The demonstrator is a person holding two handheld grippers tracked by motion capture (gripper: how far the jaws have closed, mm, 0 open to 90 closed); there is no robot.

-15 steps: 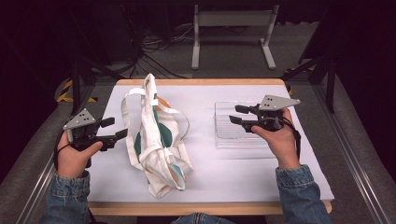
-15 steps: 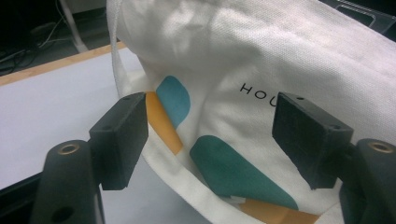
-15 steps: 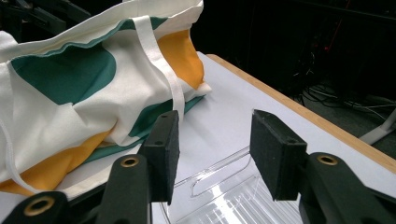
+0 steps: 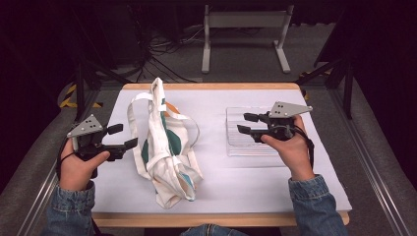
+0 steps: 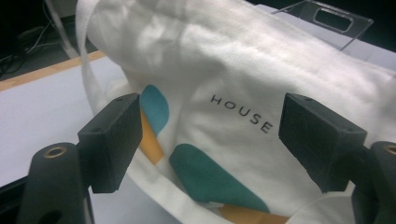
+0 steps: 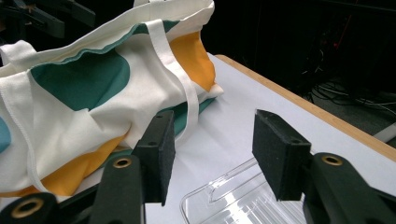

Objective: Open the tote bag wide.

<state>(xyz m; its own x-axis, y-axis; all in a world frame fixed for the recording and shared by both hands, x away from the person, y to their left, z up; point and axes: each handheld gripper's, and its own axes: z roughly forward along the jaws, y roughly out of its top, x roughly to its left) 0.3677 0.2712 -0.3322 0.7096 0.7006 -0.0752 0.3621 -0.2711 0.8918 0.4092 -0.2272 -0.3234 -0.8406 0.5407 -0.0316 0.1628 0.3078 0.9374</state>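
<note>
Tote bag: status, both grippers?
Left gripper open, beside the tote bag. Right gripper open over the clear tray. Bag crumpled mid-table, untouched. Nothing in the way.

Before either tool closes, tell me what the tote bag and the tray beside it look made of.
Tote bag: looks like woven cotton canvas, matte off-white with printed teal and orange shapes; it creases softly and shows stitched hems and flat fabric straps.
Tray: looks like clear rigid plastic, glossy; the white table shows through it and its ribbed edges catch highlights. It could be acrylic.

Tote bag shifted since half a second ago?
No. The tote bag lies in the same spot on the white mat, left of the clear tray.
</note>
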